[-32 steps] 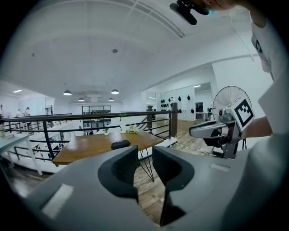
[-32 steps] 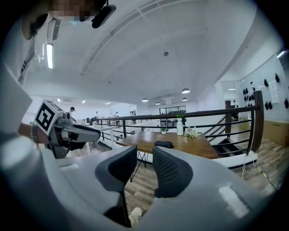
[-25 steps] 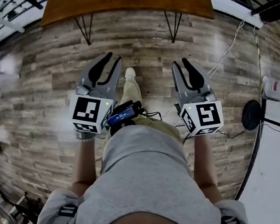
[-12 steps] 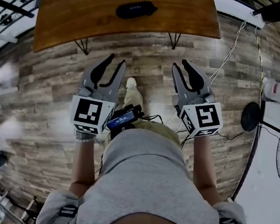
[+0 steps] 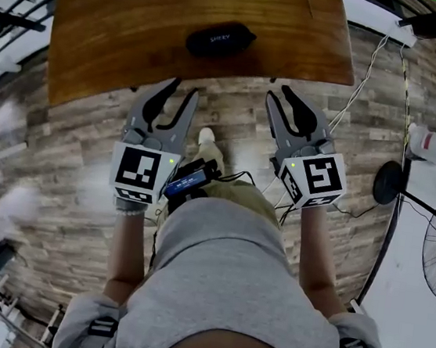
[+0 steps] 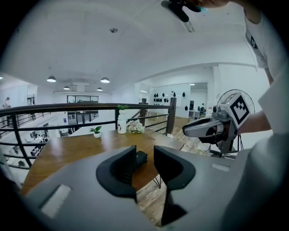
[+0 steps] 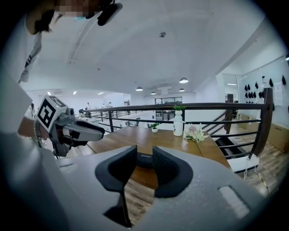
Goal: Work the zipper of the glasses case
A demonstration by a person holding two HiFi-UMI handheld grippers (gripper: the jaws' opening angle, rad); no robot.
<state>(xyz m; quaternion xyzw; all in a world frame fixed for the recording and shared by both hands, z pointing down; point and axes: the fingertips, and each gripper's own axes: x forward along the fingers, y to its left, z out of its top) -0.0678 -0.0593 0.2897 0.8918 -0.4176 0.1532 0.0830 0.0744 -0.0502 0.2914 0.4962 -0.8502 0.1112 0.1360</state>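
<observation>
**Two grippers line up short of the case (image 5: 220, 40)**

We hold the left gripper (image 5: 181, 90) and the right gripper (image 5: 277, 94) side by side over the plank floor (image 5: 62, 158), both aimed at the bench (image 5: 115, 46) ahead. Neither has reached it. Each pair of jaws stands released with a clear gap, and nothing lies between them; the case only shows through the gap, well beyond the tips.

The dark case lies flat and alone near the bench's front edge, its long side across our path. We judge that this suits a two-handed approach, one gripper to steady the shell and the other to take the zipper pull. The paired, level stance of the grippers fits that plan. No view shows the pull or the zipper line, so we cannot say which end it sits at, or whether the case is zipped.

White lettering runs across the case's top. In the head view it is too small to read, and the right gripper view gives only a blurred word that we will not guess at.

A white bottle (image 7: 179, 127) and flowers (image 7: 195, 133) stand at the bench's far end, well apart from the case.
</observation>
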